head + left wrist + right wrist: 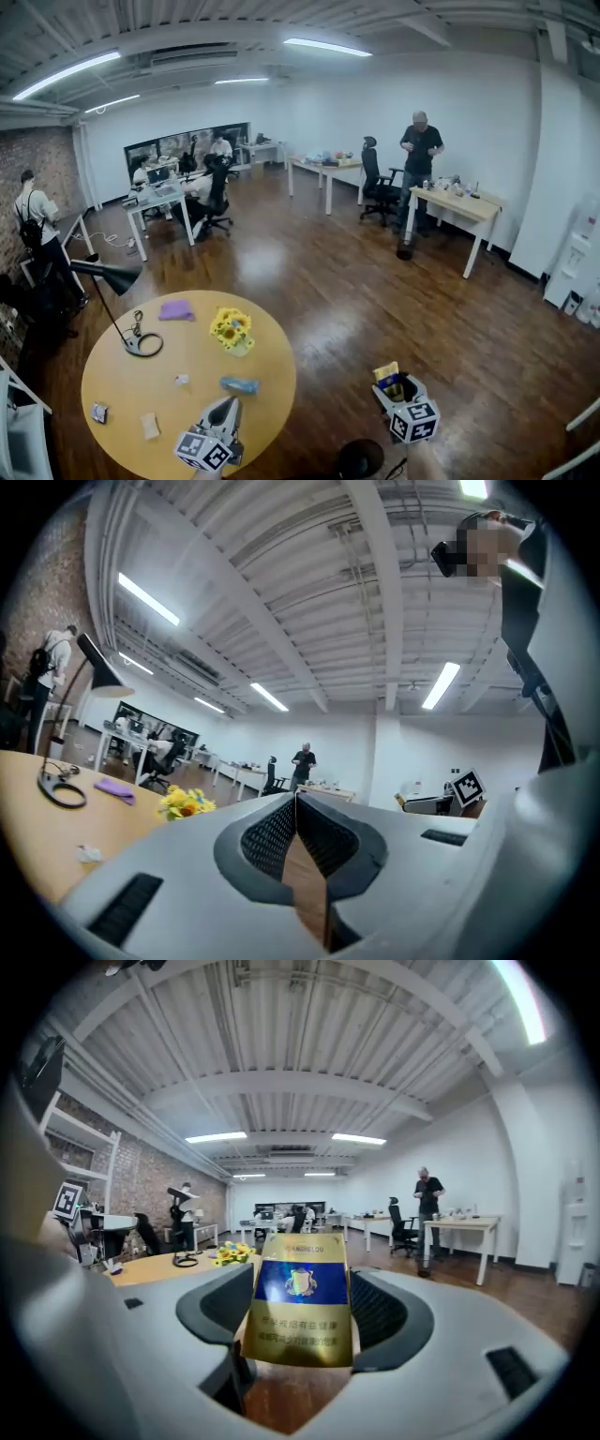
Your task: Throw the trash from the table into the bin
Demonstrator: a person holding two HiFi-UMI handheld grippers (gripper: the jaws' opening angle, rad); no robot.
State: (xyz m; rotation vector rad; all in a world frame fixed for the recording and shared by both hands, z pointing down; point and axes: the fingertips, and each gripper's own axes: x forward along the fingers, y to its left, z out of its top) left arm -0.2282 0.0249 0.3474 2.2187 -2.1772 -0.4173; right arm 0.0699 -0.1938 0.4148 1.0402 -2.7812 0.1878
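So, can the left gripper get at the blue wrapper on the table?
Probably yes: the left gripper hovers over the table, close to the blue wrapper, with nothing between them. Its jaws are shut and must open first.

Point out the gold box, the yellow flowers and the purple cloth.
gold box (300, 1302): right gripper view, middle of printed face.
yellow flowers (231, 328): head view, the blooms.
purple cloth (176, 310): head view, its centre.

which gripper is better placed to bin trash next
Right. The right gripper is closed on the gold and blue box, off the table; the left gripper is shut and empty.
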